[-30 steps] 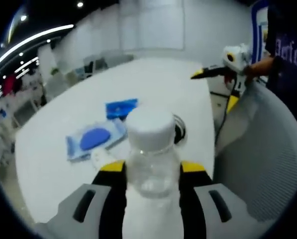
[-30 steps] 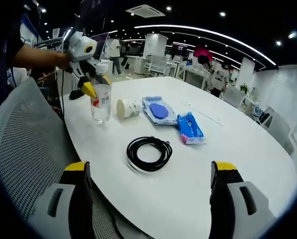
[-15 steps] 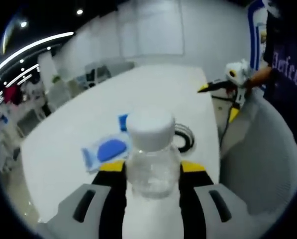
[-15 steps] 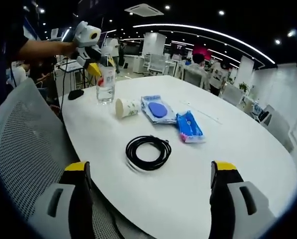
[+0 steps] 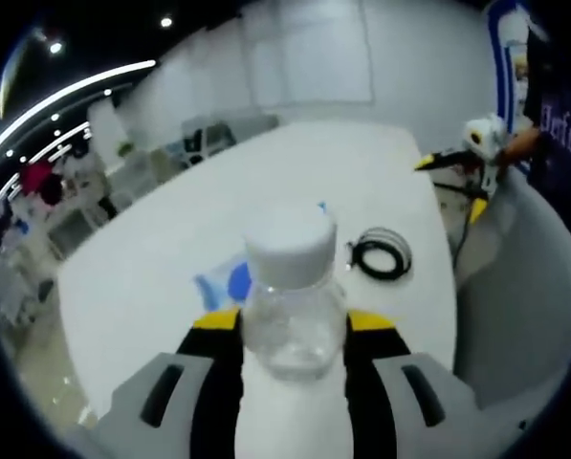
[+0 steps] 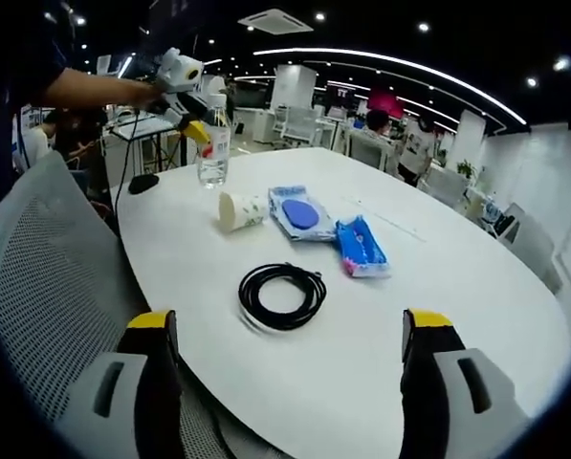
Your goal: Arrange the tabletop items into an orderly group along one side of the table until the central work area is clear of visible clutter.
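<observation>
A clear plastic bottle (image 5: 290, 287) with a white cap stands upright between my left gripper's (image 5: 293, 320) jaws, which are shut on it. In the right gripper view the same bottle (image 6: 212, 153) hangs just above the table's far left end, held by the left gripper (image 6: 197, 122). On the white table (image 6: 457, 316) lie a tipped paper cup (image 6: 239, 210), a blue wipes packet (image 6: 299, 212), a second blue packet (image 6: 360, 247) and a black cable coil (image 6: 280, 295). My right gripper (image 6: 290, 382) is open near the table's near edge, holding nothing.
A grey mesh chair (image 6: 46, 277) stands at the table's left edge. A black mouse (image 6: 143, 182) lies on the table near the bottle. A thin white stick (image 6: 385, 220) lies beyond the packets. Desks, chairs and people fill the room behind.
The left gripper has carried the bottle up off the table and farther toward the table's far left end. The right gripper has stayed open and nearly still.
</observation>
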Available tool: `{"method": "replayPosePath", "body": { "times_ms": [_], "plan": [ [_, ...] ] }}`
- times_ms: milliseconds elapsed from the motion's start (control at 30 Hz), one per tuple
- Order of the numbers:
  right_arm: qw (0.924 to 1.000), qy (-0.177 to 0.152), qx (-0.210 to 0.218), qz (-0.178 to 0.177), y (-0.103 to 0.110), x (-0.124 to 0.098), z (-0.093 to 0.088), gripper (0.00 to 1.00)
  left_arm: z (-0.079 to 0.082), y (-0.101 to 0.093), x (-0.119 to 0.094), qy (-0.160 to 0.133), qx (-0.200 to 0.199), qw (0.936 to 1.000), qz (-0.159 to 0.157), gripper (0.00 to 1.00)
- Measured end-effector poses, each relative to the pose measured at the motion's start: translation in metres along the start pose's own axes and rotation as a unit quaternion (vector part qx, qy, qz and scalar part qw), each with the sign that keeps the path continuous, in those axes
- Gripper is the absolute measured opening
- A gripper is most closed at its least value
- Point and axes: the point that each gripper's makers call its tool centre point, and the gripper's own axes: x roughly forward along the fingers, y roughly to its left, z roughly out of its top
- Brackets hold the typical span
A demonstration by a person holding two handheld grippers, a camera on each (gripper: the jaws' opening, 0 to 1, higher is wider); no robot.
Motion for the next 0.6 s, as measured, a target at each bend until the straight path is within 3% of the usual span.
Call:
{"method": "replayPosePath", "body": {
  "times_ms": [300,600],
  "plan": [
    [1.0000,0.002,0.002,0.000,-0.001,0.000,-0.001,0.96,-0.011,0.022,0.008,0.001,-0.028,0.9994,0.021,0.36],
    [1.0000,0.003,0.002,-0.005,-0.004,0.000,-0.001,0.95,-0.027,0.040,0.025,0.016,-0.012,0.9989,0.042,0.36]
  ]
}}
